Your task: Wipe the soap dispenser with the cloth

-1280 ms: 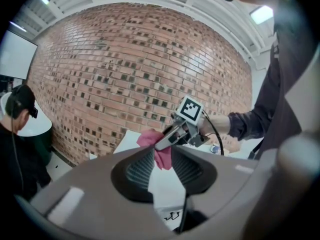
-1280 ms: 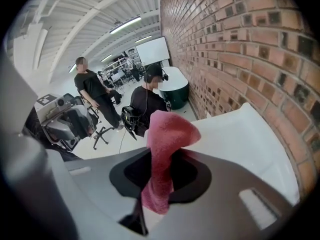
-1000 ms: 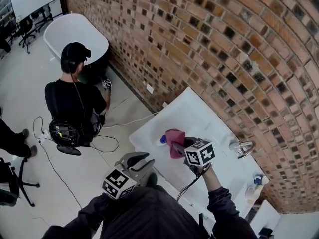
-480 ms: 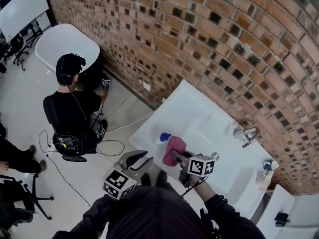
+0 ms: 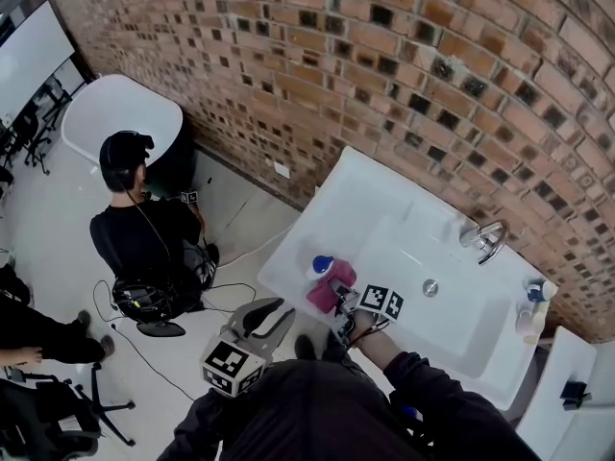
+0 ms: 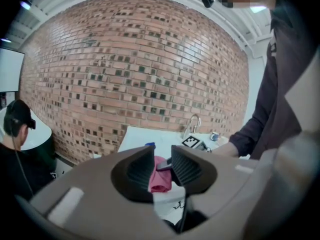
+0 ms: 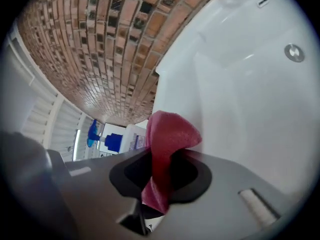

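The soap dispenser (image 5: 319, 266), white with a blue pump, stands on the left rim of the white sink (image 5: 384, 209). My right gripper (image 5: 338, 291) is shut on a pink cloth (image 5: 325, 293) and holds it right beside the dispenser, on its near side. In the right gripper view the cloth (image 7: 167, 144) bulges out between the jaws of the right gripper (image 7: 162, 171), with the dispenser (image 7: 120, 139) just behind it. My left gripper (image 5: 279, 313) hangs below the sink's edge, open and holding nothing. The left gripper (image 6: 162, 166) looks toward the cloth (image 6: 160, 180).
A faucet (image 5: 485, 239) and drain (image 5: 430, 286) lie in the sink, and small bottles (image 5: 534, 301) stand at its right end. A brick wall (image 5: 384, 75) backs it. A person in black (image 5: 139, 233) sits on the floor at left, with cables around.
My right gripper has come down with the cloth and rolled over, from above the sink's edge to beside the dispenser. The left gripper has stayed where it was.
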